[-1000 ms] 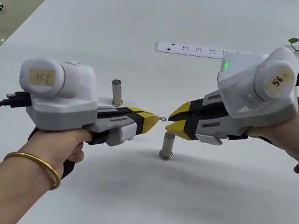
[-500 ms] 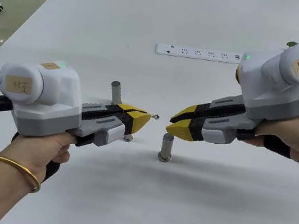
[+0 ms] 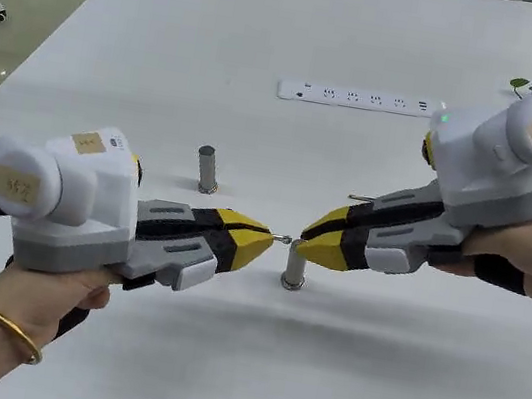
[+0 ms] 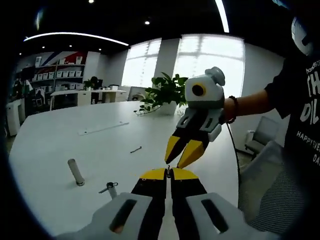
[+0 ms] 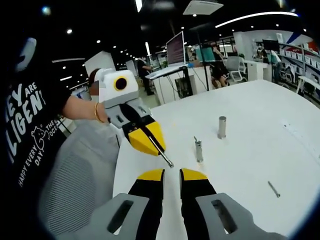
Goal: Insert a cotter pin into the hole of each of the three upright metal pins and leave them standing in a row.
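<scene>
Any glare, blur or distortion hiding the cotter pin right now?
Head view: even light, sharp, cotter pin tiny. Left gripper view: fisheye bend, windows blown out, pin barely visible. Right gripper view: pin clear against the white table.

The person's black shirt (image 5: 31,131) reads "HAPPY EVERY DAY".

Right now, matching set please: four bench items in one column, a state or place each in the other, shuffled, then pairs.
1 left tool
2 right tool
3 power strip
4 far metal pin

A upright, nothing through it
B jaws open, empty
C shut on a cotter pin
D lying flat, farthest away

Pairs: 1-C, 2-B, 3-D, 4-A
</scene>
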Motion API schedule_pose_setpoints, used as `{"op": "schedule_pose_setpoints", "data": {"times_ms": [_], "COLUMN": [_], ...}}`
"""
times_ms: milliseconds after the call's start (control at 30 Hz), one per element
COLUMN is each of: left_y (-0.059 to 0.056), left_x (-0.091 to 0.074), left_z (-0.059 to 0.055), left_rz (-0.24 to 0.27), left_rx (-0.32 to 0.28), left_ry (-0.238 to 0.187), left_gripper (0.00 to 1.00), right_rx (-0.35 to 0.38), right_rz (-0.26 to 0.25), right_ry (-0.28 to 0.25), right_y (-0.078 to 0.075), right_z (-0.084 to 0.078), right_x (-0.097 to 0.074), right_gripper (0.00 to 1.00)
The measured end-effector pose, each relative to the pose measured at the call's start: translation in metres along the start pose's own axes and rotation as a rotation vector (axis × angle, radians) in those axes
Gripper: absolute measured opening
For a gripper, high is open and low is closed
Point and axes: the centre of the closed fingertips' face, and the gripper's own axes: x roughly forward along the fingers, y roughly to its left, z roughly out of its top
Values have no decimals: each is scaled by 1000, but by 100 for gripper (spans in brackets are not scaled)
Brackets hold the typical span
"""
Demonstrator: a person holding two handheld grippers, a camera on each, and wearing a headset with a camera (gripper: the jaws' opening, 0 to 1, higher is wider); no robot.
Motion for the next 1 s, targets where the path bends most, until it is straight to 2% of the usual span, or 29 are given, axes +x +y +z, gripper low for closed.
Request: {"op": "schedule_pose_setpoints", "data": {"times_ms": [233,333,533,833,967,1000], "left_y": [-7,-10,-18,-23,-24,-25], "left_x": [-1,-1,-1,-2,-2,-2], "left_z": [-2,-3,-1,-2,-5,-6], "left_rz": [-34,-48,-92,-114,-121,-123], "left_rx": [19,20,17,19,20,22], "left_ry": [6,7,-9,-7,5,9], "left_gripper": [0,0,0,0,0,0], "right_rx": [-24,-40,-52,-62,-100,-133], "right_rz": [29,57,87,115,123,126], "right_ry": [-1,2,21,29,43,52], "right_y": [6,11,17,23,26,26], "right_z": [-1,-1,-5,-7,-9,-10], "right_x": [4,6,10,11,10,10], "right_gripper": [8,8,6,0,0,0]}}
